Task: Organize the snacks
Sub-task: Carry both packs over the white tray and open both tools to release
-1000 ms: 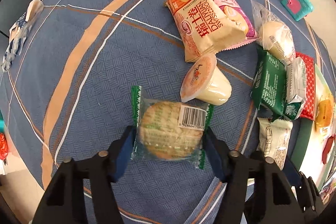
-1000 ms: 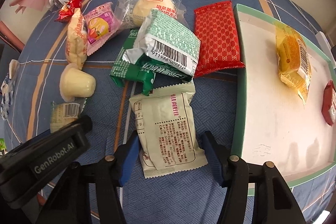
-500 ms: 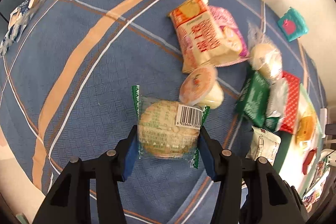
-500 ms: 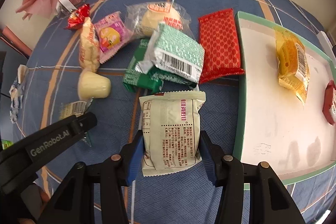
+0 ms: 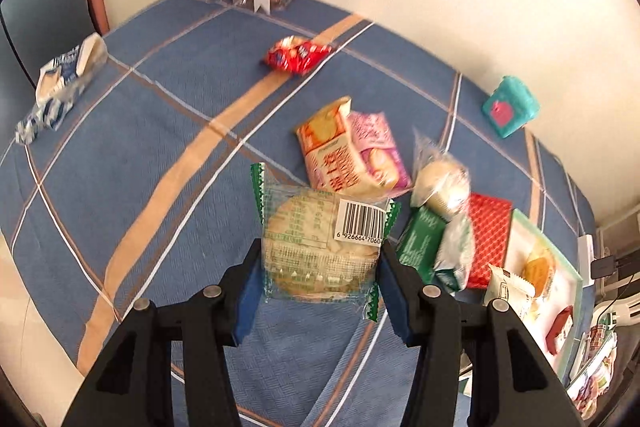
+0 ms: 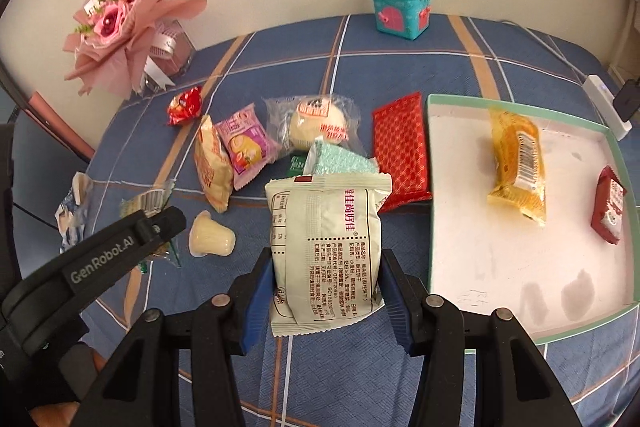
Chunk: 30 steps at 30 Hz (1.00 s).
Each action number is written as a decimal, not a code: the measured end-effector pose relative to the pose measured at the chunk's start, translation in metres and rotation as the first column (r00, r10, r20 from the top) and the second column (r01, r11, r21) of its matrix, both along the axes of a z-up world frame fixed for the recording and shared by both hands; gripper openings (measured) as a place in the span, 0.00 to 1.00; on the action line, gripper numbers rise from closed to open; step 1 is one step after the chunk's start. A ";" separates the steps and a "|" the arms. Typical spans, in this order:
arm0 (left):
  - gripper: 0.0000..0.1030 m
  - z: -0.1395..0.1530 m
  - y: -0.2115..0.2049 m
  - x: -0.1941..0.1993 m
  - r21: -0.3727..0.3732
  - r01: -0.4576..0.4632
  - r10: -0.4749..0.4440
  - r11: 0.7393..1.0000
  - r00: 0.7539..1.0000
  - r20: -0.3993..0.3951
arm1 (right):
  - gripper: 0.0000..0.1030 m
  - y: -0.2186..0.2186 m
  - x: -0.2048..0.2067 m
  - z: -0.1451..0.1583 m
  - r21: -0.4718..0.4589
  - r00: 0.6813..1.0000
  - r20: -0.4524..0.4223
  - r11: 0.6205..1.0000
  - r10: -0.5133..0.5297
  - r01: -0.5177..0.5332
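The left gripper [image 5: 318, 291] clamps a clear crinkly wrapper holding a round flat cake [image 5: 320, 247], lifted over the blue woven tablecloth [image 5: 120, 167]. The right gripper [image 6: 324, 301] pinches a cream matte pouch [image 6: 326, 247] just left of the white tray's [image 6: 500, 267] green rim; bare tray floor lies beside it.

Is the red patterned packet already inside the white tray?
No, the red patterned packet lies on the blue cloth beside the white tray, outside its green rim.

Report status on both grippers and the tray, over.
Left gripper shut on clear-wrapped round cake. Right gripper shut on cream packet. Tray holds yellow packet and red packet. Path to tray unobstructed.
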<state>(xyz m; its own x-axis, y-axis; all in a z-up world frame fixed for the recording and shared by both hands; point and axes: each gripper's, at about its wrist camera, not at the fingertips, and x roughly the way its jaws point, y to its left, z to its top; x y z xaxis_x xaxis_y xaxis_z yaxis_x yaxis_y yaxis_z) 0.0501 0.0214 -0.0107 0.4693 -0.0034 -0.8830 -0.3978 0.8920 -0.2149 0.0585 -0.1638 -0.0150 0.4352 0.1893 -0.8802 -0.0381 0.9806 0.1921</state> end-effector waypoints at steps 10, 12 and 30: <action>0.54 0.003 -0.047 0.009 0.019 0.122 -0.123 0.992 0.992 0.033 | 0.52 -0.052 0.007 0.005 -0.036 0.987 -0.003 0.986 -0.163 0.162; 0.54 0.003 -0.063 0.011 0.027 0.171 -0.172 0.985 0.985 0.034 | 0.53 -0.068 0.009 0.006 -0.057 0.977 -0.005 0.976 -0.211 0.211; 0.54 -0.008 -0.195 0.013 0.084 0.535 -0.537 0.841 0.843 0.012 | 0.53 -0.196 -0.005 -0.009 -0.079 0.832 -0.061 0.833 -0.552 0.547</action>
